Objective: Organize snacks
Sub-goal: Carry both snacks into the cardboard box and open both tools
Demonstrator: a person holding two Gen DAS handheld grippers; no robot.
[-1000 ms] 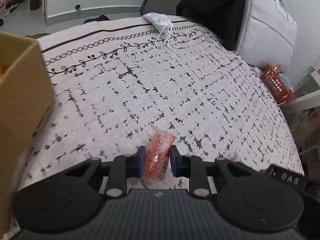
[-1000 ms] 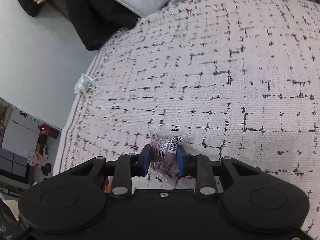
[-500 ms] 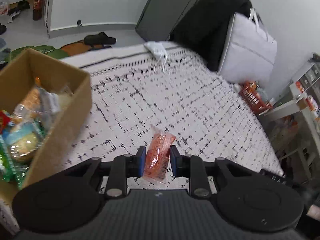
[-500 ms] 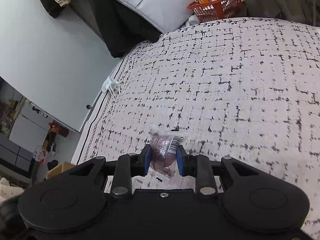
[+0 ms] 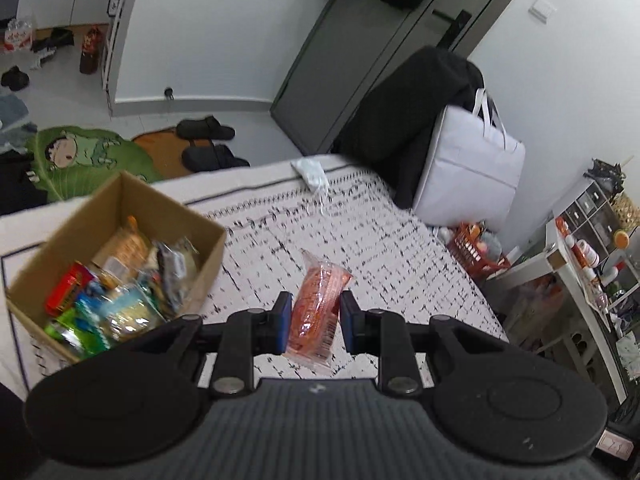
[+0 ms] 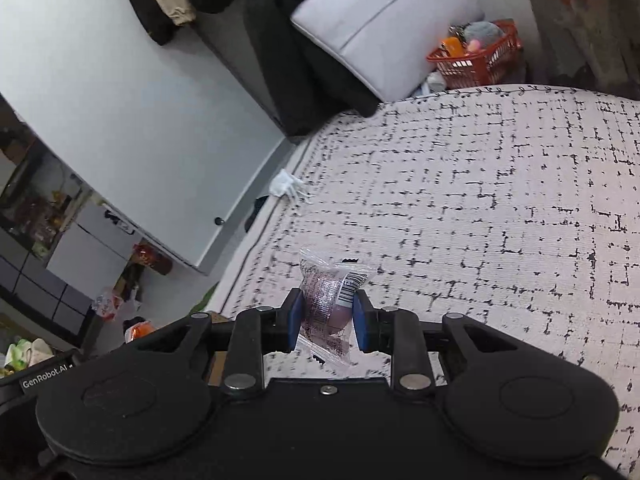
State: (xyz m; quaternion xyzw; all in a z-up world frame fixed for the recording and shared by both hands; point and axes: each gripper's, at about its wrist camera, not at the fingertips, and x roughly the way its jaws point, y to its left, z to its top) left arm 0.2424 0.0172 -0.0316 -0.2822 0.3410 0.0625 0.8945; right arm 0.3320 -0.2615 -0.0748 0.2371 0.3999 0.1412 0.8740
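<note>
My left gripper (image 5: 313,322) is shut on an orange snack packet (image 5: 316,304) and holds it in the air above the patterned bed cover (image 5: 380,248). An open cardboard box (image 5: 208,256) with several snack packs inside stands on the bed, below and to the left of that gripper. My right gripper (image 6: 326,322) is shut on a clear packet with a dark brown snack and a barcode (image 6: 330,296), held above the bed cover (image 6: 500,220).
A white face mask (image 5: 310,172) lies at the bed's far edge. A white bag (image 5: 468,168) and black clothes stand beyond the bed. An orange basket (image 6: 476,58) sits on the floor. Slippers (image 5: 208,144) and a green mat lie on the floor.
Both grippers have risen well above the bed with their packets still held. The left view now looks down into the cardboard box, which has come into view at the left.
</note>
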